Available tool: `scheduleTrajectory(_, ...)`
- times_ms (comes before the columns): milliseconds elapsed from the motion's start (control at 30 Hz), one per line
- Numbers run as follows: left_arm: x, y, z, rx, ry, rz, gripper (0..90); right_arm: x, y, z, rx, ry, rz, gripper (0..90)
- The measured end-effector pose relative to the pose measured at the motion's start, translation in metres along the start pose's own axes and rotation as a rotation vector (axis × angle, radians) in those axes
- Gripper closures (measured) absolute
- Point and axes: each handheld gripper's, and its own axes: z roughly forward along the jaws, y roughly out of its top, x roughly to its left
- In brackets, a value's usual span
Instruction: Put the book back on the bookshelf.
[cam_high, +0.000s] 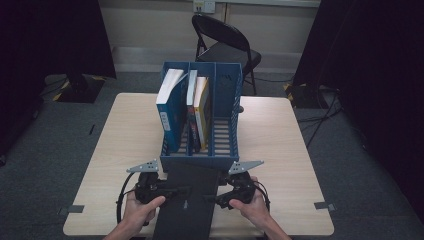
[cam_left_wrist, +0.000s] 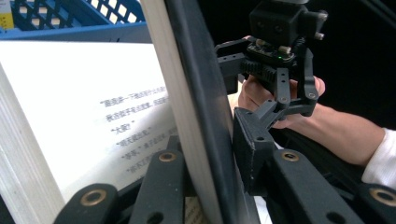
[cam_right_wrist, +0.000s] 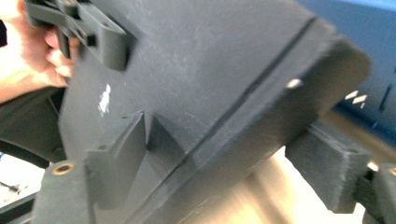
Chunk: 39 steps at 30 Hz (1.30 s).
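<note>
Printed page inside the thick black hardcover book (cam_left_wrist: 205, 116) carries lines of East Asian characters, too small and slanted to read. Small pale mark on the cover in the right gripper view, illegible. Spine labels on the upright books (cam_high: 172, 107) in the blue plastic slotted file rack (cam_high: 227, 100) too small to make out.

Book lying on the pale wooden table (cam_high: 280, 135) at the near edge, just in front of the rack; near end cut off by the frame in the high view. Far jaw of the right gripper blurred.

Left gripper (cam_high: 172, 191) clenched on the book's cover at its left edge, one jaw under the cover on the page, one on top. Right gripper (cam_high: 220, 196) straddling the right edge across the full thickness, jaws wide, apparently gripping it; contact at the far pad hard to confirm. Both hands level, palms inward, grippers pointing toward each other across the book.
</note>
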Motion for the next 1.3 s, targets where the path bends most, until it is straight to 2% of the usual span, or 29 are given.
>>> scheduleTrajectory(167,-0.005,0.006,-0.002,-0.023,-0.013,0.018,73.3,0.007,0.009,-0.011,-0.057,-0.008,-0.034,26.5)
scheduleTrajectory(267,-0.004,0.011,-0.001,-0.035,-0.007,0.020,72.4,0.010,0.013,-0.016,-0.083,-0.040,-0.036,28.8)
scheduleTrajectory(367,-0.009,0.017,0.000,-0.032,0.004,0.057,72.6,0.011,0.017,-0.022,-0.114,-0.058,-0.042,31.3)
scheduleTrajectory(533,-0.010,0.021,0.002,-0.033,0.007,0.075,72.9,0.013,0.022,-0.030,-0.137,-0.085,-0.070,34.1)
scheduleTrajectory(633,-0.012,0.024,0.003,-0.041,0.006,0.109,73.5,0.014,0.027,-0.034,-0.154,-0.094,-0.090,36.4)
scheduleTrajectory(700,-0.015,0.026,0.006,-0.057,0.022,0.139,73.7,0.015,0.031,-0.037,-0.172,-0.111,-0.105,37.1)
scheduleTrajectory(767,-0.016,0.030,0.010,-0.047,0.024,0.151,74.0,0.013,0.033,-0.040,-0.193,-0.113,-0.105,37.4)
scheduleTrajectory(867,-0.014,0.033,0.014,-0.042,0.014,0.165,73.0,0.015,0.036,-0.044,-0.203,-0.141,-0.129,38.1)
scheduleTrajectory(967,-0.013,0.032,0.016,-0.049,0.018,0.193,70.9,0.015,0.035,-0.048,-0.213,-0.154,-0.132,38.7)
scheduleTrajectory(1067,-0.012,0.027,0.012,-0.050,0.017,0.197,69.2,0.015,0.032,-0.050,-0.221,-0.145,-0.140,40.9)
scheduleTrajectory(1133,-0.013,0.024,0.009,-0.042,0.029,0.188,67.5,0.017,0.032,-0.051,-0.211,-0.149,-0.160,42.3)
scheduleTrajectory(1200,-0.013,0.021,0.006,-0.036,0.046,0.198,66.4,0.018,0.032,-0.051,-0.205,-0.147,-0.170,42.9)
scheduleTrajectory(1300,-0.011,0.016,0.002,-0.030,0.052,0.189,62.6,0.019,0.031,-0.052,-0.198,-0.148,-0.178,43.9)
